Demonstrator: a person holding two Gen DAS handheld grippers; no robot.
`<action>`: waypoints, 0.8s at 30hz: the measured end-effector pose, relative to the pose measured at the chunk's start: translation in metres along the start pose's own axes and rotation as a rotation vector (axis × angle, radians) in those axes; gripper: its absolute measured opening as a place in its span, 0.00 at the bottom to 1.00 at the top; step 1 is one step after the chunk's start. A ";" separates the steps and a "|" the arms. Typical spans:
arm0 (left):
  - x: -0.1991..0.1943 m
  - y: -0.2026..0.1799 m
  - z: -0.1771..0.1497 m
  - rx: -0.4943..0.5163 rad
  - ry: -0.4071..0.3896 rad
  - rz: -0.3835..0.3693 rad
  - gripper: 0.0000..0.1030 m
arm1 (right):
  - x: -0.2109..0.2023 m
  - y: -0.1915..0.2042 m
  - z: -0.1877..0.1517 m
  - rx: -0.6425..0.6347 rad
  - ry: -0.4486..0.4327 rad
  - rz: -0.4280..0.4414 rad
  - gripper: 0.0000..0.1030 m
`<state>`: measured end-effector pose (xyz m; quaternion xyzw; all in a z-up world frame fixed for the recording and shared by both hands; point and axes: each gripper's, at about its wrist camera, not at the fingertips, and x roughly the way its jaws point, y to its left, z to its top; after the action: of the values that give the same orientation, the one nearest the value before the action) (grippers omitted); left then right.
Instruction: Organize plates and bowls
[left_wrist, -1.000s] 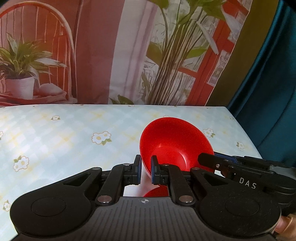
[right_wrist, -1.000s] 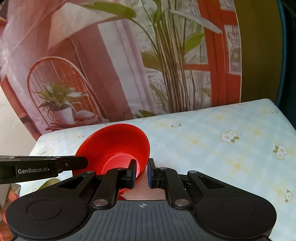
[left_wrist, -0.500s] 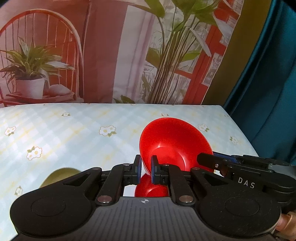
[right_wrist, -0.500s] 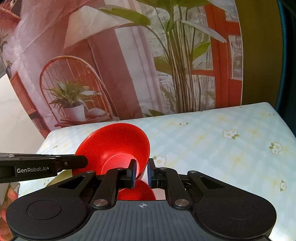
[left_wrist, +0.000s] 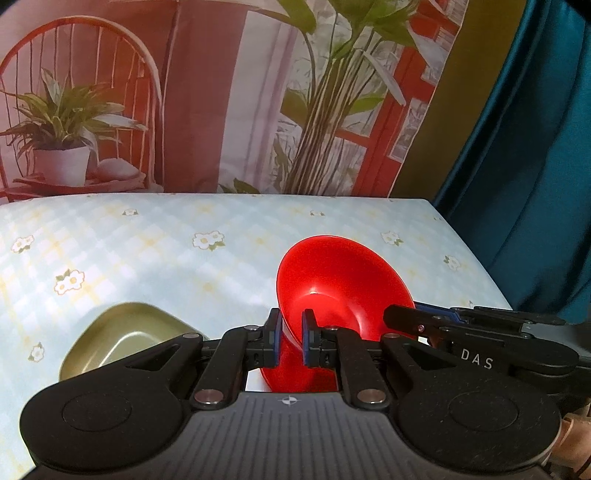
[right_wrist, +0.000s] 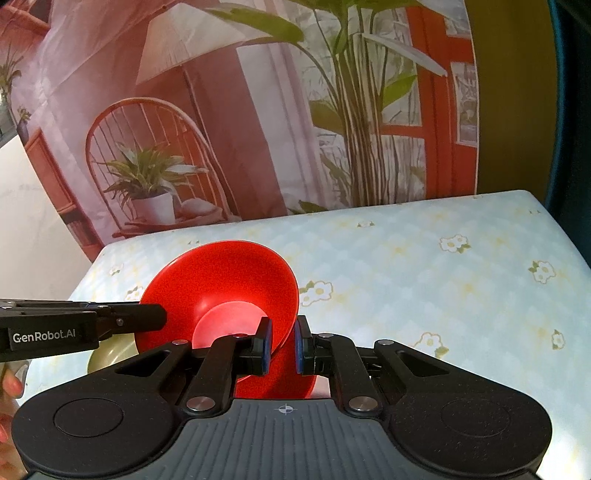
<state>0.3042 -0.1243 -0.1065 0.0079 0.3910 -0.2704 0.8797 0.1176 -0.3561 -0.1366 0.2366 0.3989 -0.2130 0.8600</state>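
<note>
Jaws of both grippers clenched on red bowl rim, bowl tilted, opening facing away

I count two red bowls: one held up by its rim, a second below it, partly hidden behind the fingers. One olive-green dish sits on the table. That makes three pieces of tableware. I see two grippers, left and right.
</note>
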 end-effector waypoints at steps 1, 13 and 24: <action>0.000 0.000 -0.002 0.000 0.002 -0.002 0.11 | -0.001 0.000 -0.002 0.000 0.001 0.000 0.11; 0.015 0.004 -0.017 -0.011 0.057 -0.008 0.12 | 0.002 -0.006 -0.021 0.012 0.038 -0.005 0.11; 0.030 0.008 -0.023 -0.001 0.086 0.012 0.12 | 0.019 -0.008 -0.026 0.009 0.072 -0.010 0.11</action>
<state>0.3094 -0.1262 -0.1450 0.0216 0.4287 -0.2642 0.8637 0.1088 -0.3509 -0.1681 0.2458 0.4300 -0.2104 0.8428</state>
